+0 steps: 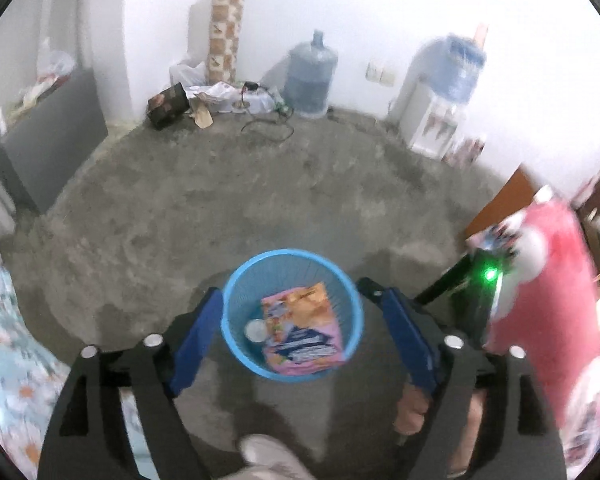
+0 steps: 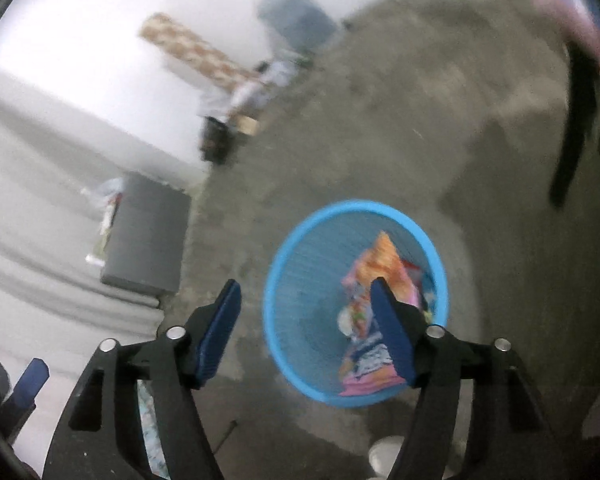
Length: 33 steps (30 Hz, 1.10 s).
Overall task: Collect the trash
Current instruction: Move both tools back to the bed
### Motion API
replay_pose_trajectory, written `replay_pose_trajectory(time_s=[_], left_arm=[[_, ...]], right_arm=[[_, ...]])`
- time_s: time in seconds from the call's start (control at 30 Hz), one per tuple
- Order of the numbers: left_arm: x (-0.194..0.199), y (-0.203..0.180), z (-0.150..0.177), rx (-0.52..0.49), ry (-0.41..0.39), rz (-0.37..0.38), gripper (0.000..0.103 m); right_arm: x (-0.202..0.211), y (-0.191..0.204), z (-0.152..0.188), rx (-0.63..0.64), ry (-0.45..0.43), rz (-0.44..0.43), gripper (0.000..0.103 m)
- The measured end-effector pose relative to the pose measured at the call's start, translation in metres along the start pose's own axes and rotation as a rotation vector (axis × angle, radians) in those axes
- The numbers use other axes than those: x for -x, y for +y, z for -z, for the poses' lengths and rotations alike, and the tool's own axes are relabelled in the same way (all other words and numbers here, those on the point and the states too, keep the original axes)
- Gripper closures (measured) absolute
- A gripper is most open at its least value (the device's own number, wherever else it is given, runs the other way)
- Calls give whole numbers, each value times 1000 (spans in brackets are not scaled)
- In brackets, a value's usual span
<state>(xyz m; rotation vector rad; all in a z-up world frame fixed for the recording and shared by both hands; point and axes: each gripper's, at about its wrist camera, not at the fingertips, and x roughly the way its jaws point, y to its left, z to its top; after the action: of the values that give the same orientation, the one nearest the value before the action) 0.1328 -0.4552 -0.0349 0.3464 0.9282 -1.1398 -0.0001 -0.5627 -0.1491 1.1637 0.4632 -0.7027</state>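
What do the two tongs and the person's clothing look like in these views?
Both the left tongs and right tongs have black, cut-out arms with silver round bolts and blue flat fingers. A green light glows on a black device beside a pink patterned garment. No cables are visible.

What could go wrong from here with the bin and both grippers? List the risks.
1. The snack wrapper stands tall in the blue basket and could spill out if the basket is knocked.
2. The left gripper and right gripper hang open close above the rim, so a swing might tip the light basket.
3. Both views are blurred; aim may suffer.
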Motion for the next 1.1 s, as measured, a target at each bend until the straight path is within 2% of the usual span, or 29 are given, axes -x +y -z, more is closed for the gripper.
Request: replay_pose_trajectory(time_s=[0.07, 0.13, 0.2, 0.33, 0.43, 0.53, 0.67, 0.9, 0.97, 1.1], left_arm=[[26, 4, 3, 38, -33, 27, 10], [52, 5, 10, 51, -79, 15, 6], [79, 7, 22, 49, -130, -20, 6], [114, 17, 48, 64, -165, -46, 6], [140, 29, 71, 129, -192, -62, 6], [163, 42, 90, 185, -223, -96, 6], [206, 58, 121, 253, -316, -147, 6], [262, 81, 176, 331, -439, -107, 6], [276, 87, 195, 357, -472, -92, 6], [297, 98, 228, 408, -510, -121, 6]], right_arm=[[21, 25, 2, 81, -35, -22, 30], [41, 47, 6, 150, -67, -48, 25], [61, 71, 12, 230, -100, -65, 20], [97, 117, 36, 403, -173, -61, 8], [116, 136, 58, 501, -209, -29, 8], [127, 152, 78, 560, -209, -25, 8], [141, 170, 99, 618, -212, -17, 8], [166, 209, 145, 793, -302, 12, 8], [169, 218, 157, 855, -296, -13, 8], [175, 226, 184, 987, -254, -125, 8]])
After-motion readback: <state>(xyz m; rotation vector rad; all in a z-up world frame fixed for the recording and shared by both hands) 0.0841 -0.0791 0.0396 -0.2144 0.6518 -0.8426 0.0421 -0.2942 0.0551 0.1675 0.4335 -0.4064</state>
